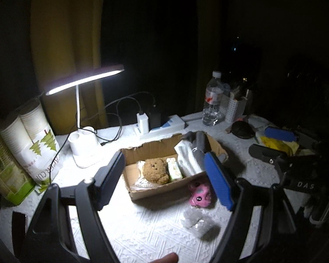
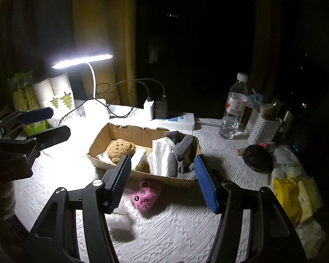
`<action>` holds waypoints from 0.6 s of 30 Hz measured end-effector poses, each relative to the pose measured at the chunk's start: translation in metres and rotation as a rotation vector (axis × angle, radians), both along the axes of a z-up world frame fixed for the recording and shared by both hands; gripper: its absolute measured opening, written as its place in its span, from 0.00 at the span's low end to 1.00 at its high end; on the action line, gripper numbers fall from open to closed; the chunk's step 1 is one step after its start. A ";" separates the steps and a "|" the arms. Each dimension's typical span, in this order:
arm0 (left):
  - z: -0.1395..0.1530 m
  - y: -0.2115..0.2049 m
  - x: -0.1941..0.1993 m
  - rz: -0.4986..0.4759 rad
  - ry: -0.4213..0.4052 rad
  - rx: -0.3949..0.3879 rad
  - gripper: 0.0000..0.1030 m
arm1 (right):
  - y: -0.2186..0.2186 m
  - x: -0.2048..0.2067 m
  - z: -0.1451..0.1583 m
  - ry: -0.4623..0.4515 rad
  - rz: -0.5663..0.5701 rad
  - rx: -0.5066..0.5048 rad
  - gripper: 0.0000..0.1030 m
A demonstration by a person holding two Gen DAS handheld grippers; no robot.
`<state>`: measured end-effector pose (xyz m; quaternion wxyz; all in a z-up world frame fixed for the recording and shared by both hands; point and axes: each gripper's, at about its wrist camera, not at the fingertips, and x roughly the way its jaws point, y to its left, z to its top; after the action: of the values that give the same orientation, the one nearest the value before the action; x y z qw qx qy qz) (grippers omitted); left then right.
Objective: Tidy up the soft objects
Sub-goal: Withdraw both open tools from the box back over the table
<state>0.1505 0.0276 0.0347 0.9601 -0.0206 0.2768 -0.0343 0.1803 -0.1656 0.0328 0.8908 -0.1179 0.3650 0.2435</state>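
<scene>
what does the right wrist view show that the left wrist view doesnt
Only the right wrist view: the left gripper from the side, open and empty, and the yellow tissue packs in full.

Only the left wrist view: the right gripper from the side, open and empty, and a fingertip at the bottom edge.

Both: the box holding a brown plush, the pink toy lying outside it, the lamp and the bottle.

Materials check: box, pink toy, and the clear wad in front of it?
Box: brown corrugated cardboard, matte; torn, ragged top edge. Pink toy: plush fabric, it seems; fuzzy surface with stitched-looking face. Clear wad: probably bubble wrap or crinkled plastic film; translucent and glinting, too blurred to be sure.
</scene>
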 end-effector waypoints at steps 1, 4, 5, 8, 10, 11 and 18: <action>0.002 -0.001 -0.004 -0.002 -0.004 0.000 0.74 | -0.001 -0.003 0.002 -0.004 0.000 0.001 0.61; 0.005 -0.004 -0.014 -0.007 -0.009 0.003 0.74 | -0.004 -0.014 0.009 -0.015 0.000 0.004 0.61; 0.006 -0.005 -0.018 -0.007 -0.012 0.002 0.74 | -0.005 -0.018 0.010 -0.019 0.000 0.005 0.61; 0.009 -0.008 -0.028 -0.009 -0.021 0.000 0.74 | -0.009 -0.028 0.015 -0.028 0.000 0.008 0.61; 0.009 -0.011 -0.036 -0.013 -0.026 0.000 0.74 | -0.012 -0.035 0.017 -0.033 -0.001 0.010 0.61; 0.009 -0.012 -0.039 -0.013 -0.027 0.000 0.74 | -0.013 -0.038 0.018 -0.035 -0.001 0.011 0.61; 0.004 -0.023 -0.058 -0.012 -0.025 0.001 0.74 | -0.025 -0.057 0.016 -0.033 0.005 0.005 0.61</action>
<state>0.0930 0.0043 0.0386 0.9633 -0.0180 0.2648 -0.0402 0.1237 -0.1901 0.0486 0.8964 -0.1204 0.3495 0.2446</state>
